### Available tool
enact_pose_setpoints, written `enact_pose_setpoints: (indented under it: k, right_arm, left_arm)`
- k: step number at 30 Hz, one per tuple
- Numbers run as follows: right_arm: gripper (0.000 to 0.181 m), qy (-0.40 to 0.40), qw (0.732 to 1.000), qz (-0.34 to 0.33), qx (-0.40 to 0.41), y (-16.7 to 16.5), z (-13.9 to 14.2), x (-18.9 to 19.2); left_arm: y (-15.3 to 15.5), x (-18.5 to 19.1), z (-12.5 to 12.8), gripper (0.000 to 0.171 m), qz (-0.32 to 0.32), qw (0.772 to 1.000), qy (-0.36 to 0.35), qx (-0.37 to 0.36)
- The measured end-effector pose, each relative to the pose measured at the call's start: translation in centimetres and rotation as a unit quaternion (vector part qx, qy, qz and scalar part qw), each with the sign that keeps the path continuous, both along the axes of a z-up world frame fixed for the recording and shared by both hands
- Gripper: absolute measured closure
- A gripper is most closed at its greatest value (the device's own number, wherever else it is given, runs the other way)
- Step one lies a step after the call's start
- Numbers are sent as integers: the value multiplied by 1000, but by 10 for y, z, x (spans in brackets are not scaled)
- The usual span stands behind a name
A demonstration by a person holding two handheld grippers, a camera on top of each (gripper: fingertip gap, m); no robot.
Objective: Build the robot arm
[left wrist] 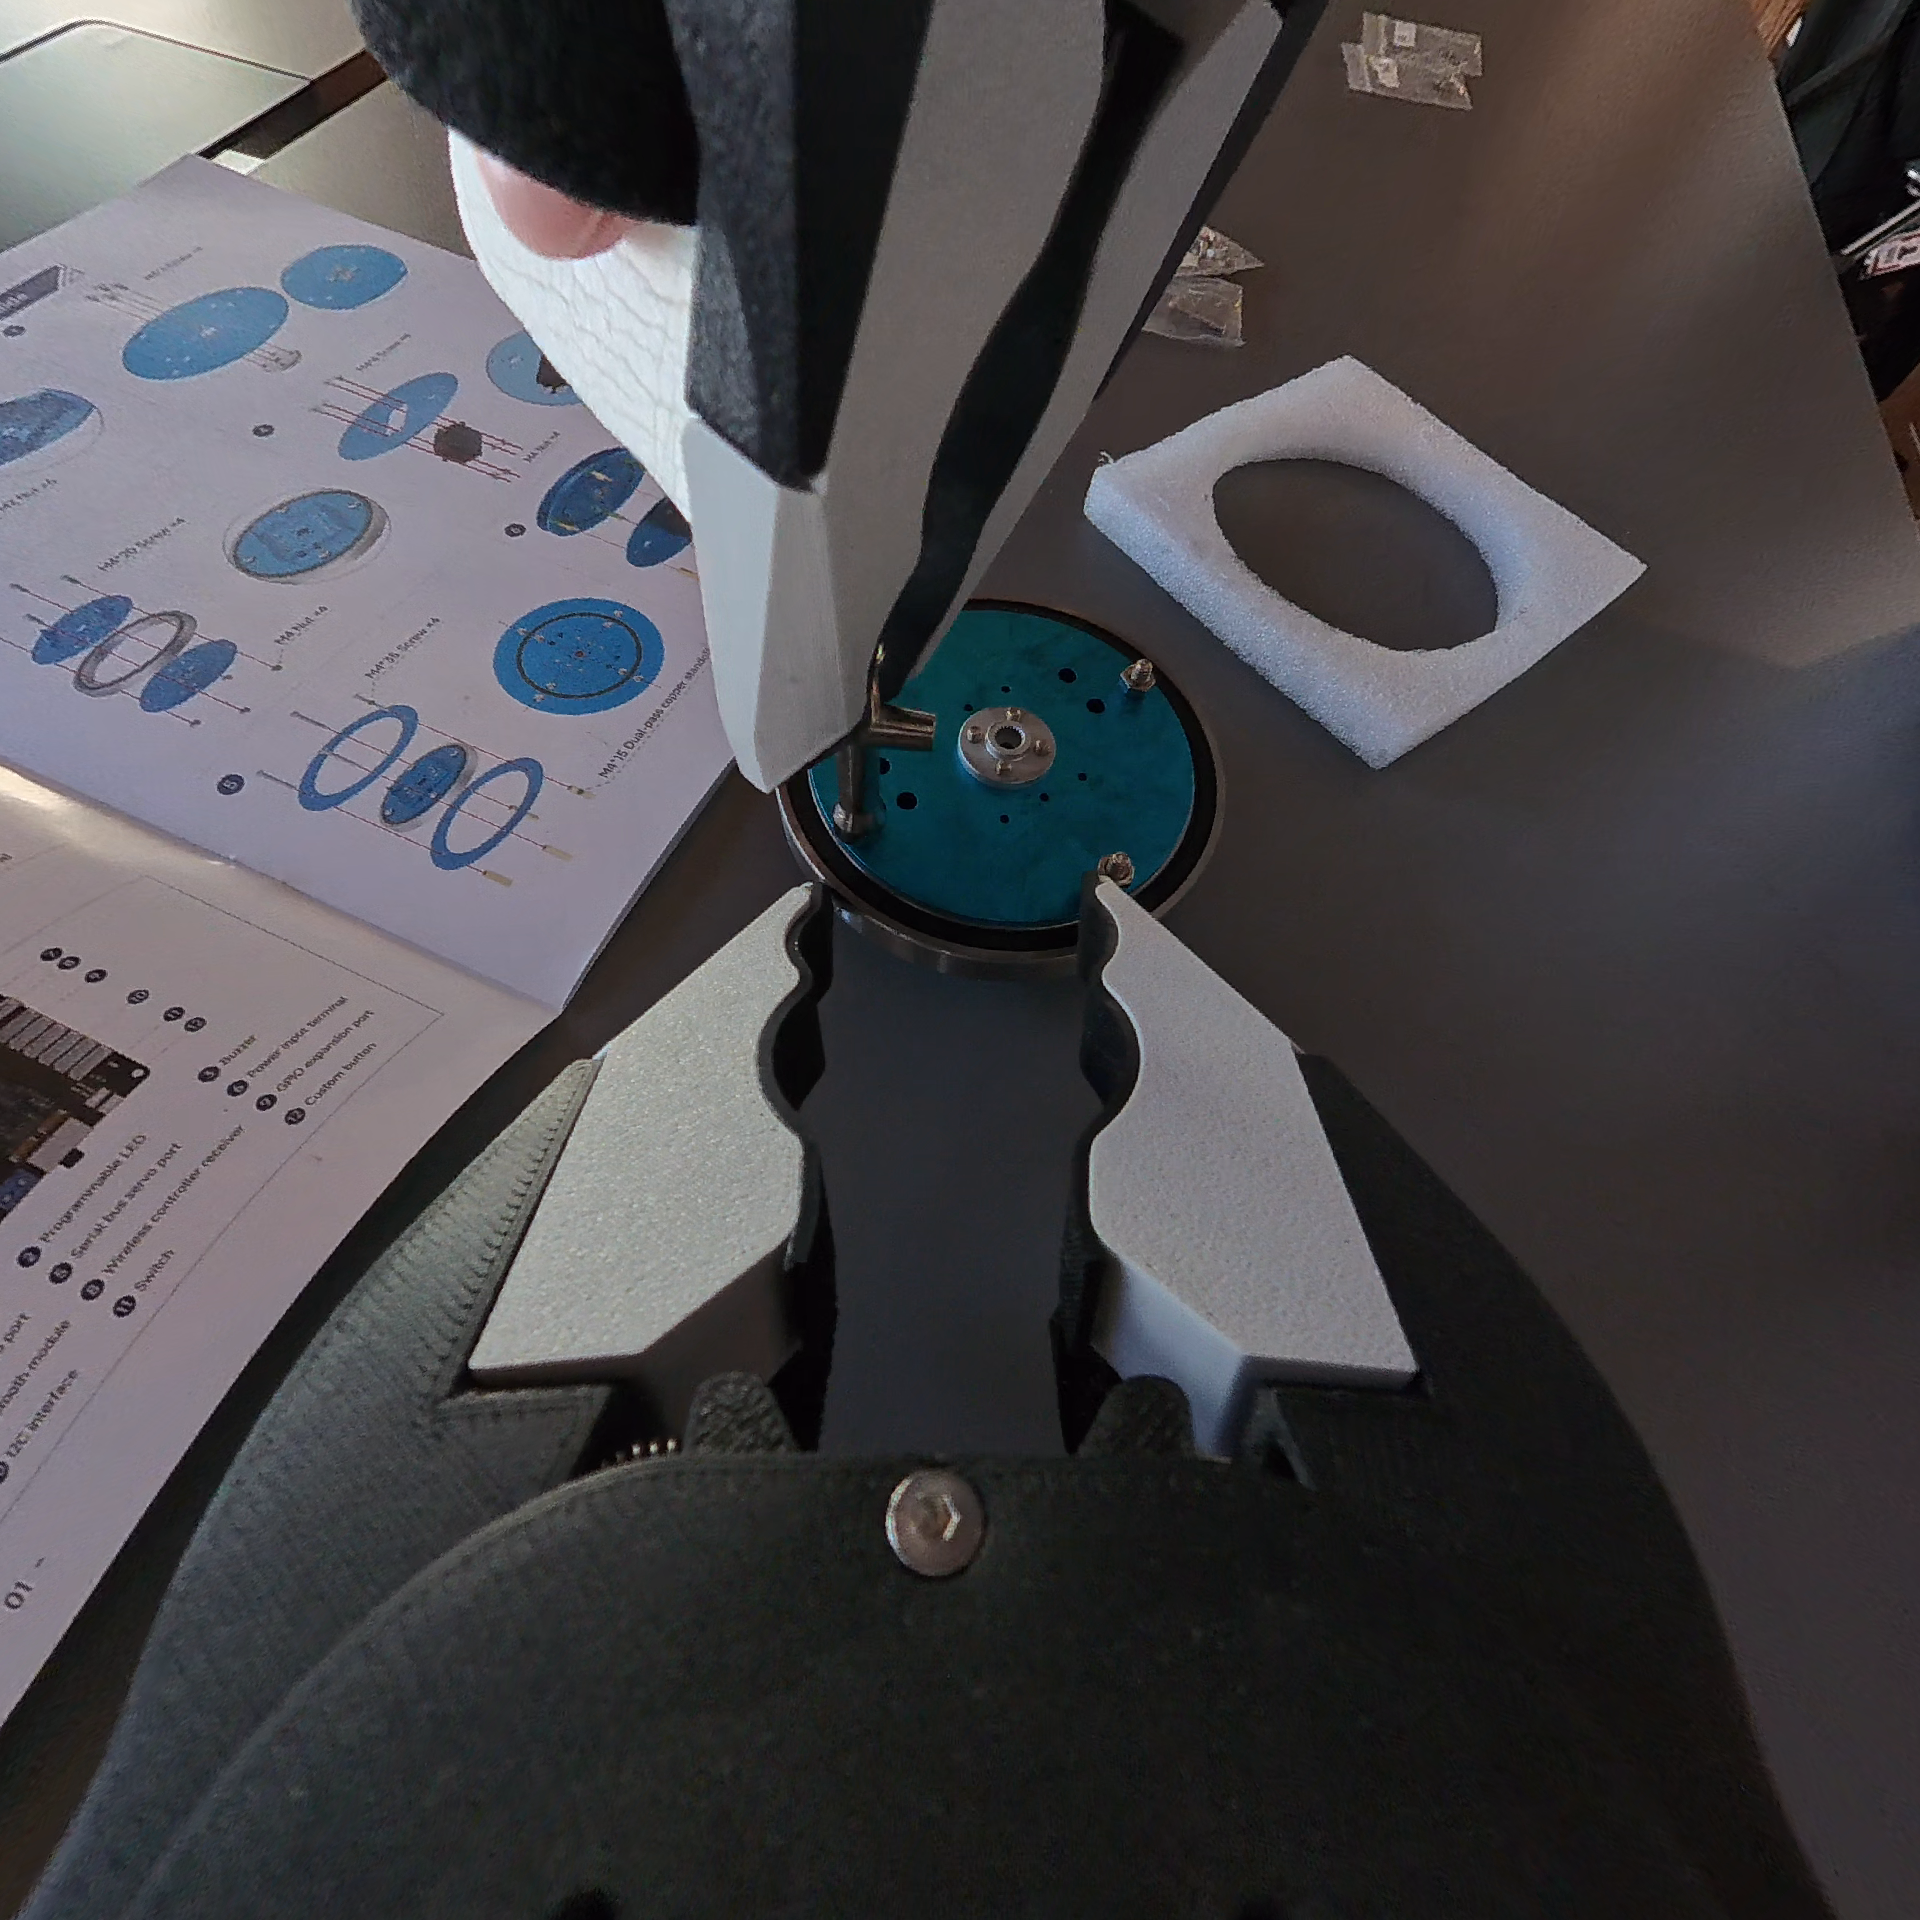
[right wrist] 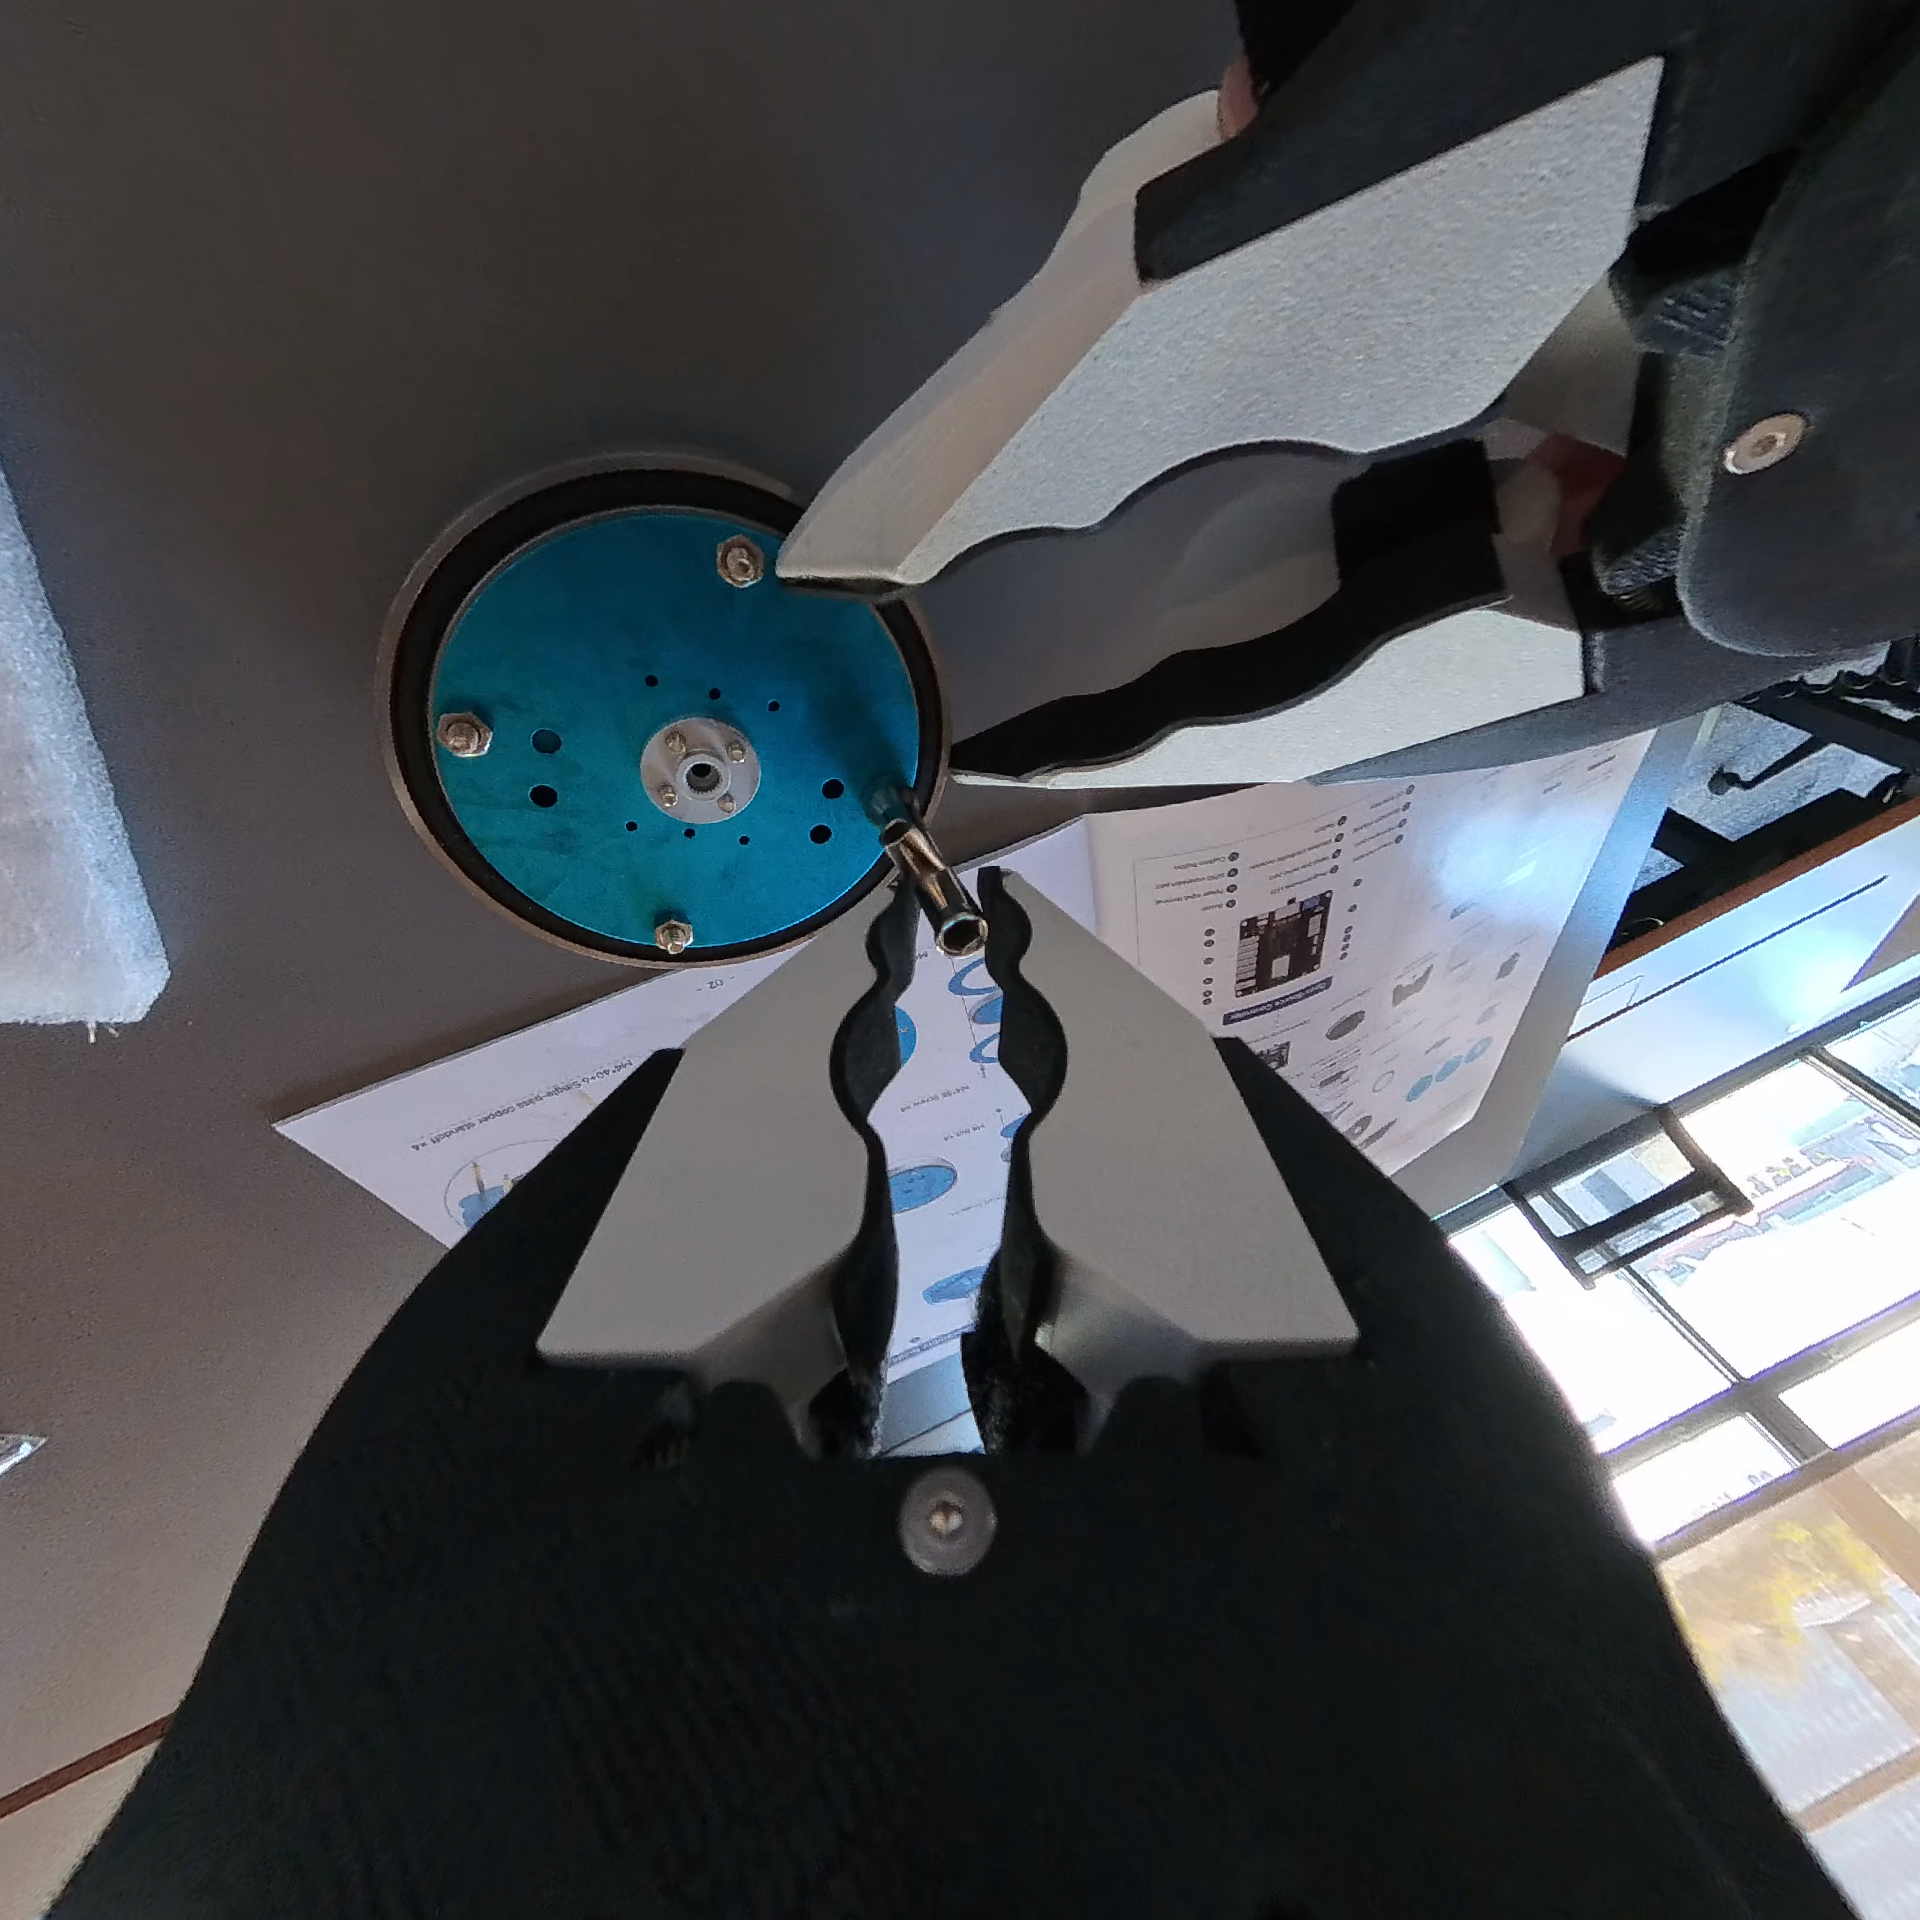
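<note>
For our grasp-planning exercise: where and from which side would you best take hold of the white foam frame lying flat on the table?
Grip one border strip of the foam frame, probably from above: it lies flat on the table, so one finger drops through the oval cut-out, the other outside the edge.

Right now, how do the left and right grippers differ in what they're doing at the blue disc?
The left gripper is open; the right gripper is shut on a small metal socket wrench. The left lies low, its tips at the blue disc rim; the right points steeply down, its wrench standing on the disc's edge. Both have grey fingers with black pads.
</note>
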State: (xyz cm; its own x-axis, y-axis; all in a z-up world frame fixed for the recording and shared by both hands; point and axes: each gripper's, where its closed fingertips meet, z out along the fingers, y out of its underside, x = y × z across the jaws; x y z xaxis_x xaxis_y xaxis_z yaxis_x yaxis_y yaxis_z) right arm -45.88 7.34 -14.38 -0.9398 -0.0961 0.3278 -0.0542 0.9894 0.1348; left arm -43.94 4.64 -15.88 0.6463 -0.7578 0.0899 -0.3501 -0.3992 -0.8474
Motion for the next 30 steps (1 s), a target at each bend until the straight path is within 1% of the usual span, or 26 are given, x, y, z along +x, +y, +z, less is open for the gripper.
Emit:
enact_pose_setpoints:
  k: [3,8,17,24,30]
  right_arm:
    - [168,7,1000,4,9,-1,0,-1]
    - [160,21,1000,16,16,-5,4,-3]
    - [166,13,999,22,21,-6,2,2]
    - [171,-5,1000,-8,7,-3,-1,6]
    - [172,-39,995,-92,-27,-1,-2,8]
  left_arm:
    - [0,0,0,124,0,1000,-1,-1]
    - [0,0,0,125,1,1000,-1,-2]
    - [-1,-1,0,126,1,1000,-3,-4]
    - [-1,-1,0,127,0,1000,-4,-6]
    - [-1,-1,0,127,2,1000,-4,-5]
